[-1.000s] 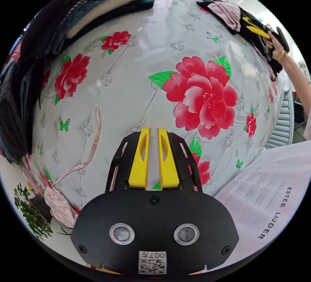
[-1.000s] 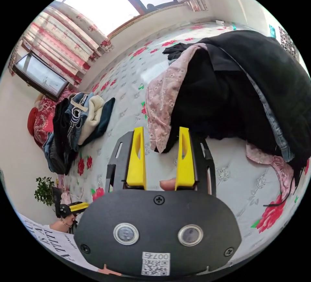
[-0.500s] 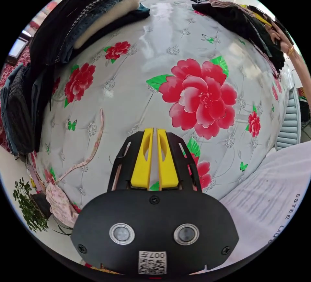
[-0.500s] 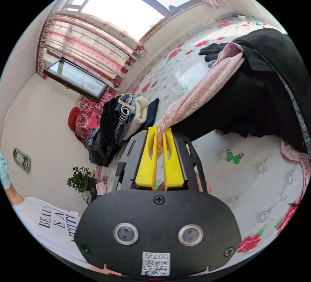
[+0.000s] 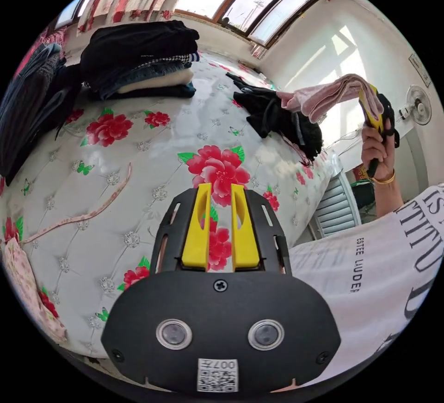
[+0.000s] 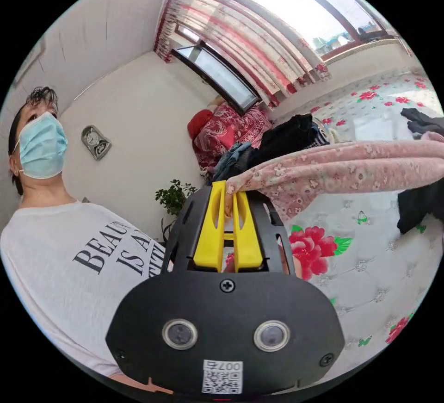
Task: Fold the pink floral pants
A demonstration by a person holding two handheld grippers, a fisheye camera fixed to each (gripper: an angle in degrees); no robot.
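1. Between the jaws of your right tool, the pink floral pants are pinched at one edge; both yellow jaws press on the cloth with almost no gap.
2. From this tool the pants stretch out sideways above the bed, lifted in the air, and their far end goes toward a dark pile of clothes.
3. Your left tool hangs above the bed with a narrow gap between the jaws, and nothing is between them.
4. From the left gripper view, you can see your right hand holding the right tool raised up, with the pink pants draped from it down to the black clothes pile on the bed.
5. A stack of folded clothes sits on the far part of the bed, well apart from the pants.
6. A thin pink strap lies on the flowered bed cover, to the left of your left tool.
7. A green plant stands beside the bed, near the wall.
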